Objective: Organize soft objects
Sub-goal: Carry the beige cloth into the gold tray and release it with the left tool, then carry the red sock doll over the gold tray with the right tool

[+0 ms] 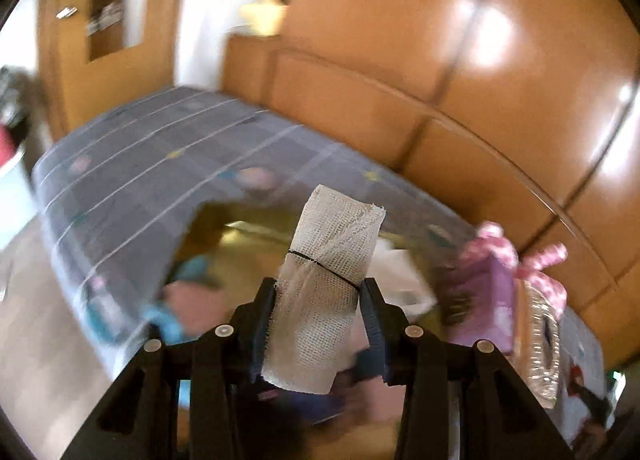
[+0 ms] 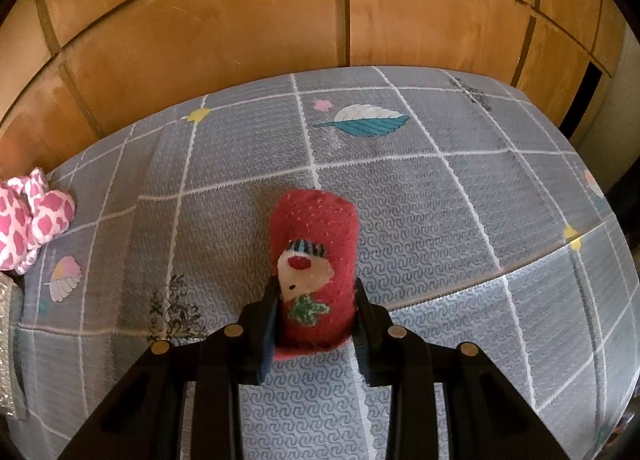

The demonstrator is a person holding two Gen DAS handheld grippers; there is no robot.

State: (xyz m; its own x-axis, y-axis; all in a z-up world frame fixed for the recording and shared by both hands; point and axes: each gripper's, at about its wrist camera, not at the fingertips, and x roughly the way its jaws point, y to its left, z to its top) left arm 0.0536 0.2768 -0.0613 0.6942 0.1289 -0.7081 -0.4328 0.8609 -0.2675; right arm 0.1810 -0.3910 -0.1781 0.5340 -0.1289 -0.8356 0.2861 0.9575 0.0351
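My left gripper [image 1: 318, 292] is shut on a white gauze roll [image 1: 324, 284] bound with a thin black band, and holds it in the air above a brown box [image 1: 236, 236] that contains blue and pink soft items. The left view is blurred by motion. My right gripper [image 2: 316, 292] is shut on a rolled red sock [image 2: 314, 260] with a snowman face, held just above the grey patterned bedspread [image 2: 440, 188]. A pink-and-white spotted plush [image 2: 28, 220] lies at the bed's left edge; it also shows in the left wrist view [image 1: 520, 260].
A purple packet [image 1: 484, 300] and a silvery glittery item [image 1: 542, 344] stand right of the box. White cloth [image 1: 396, 272] lies in the box behind the gauze. A wooden wardrobe [image 2: 200, 32] runs along the far side of the bed.
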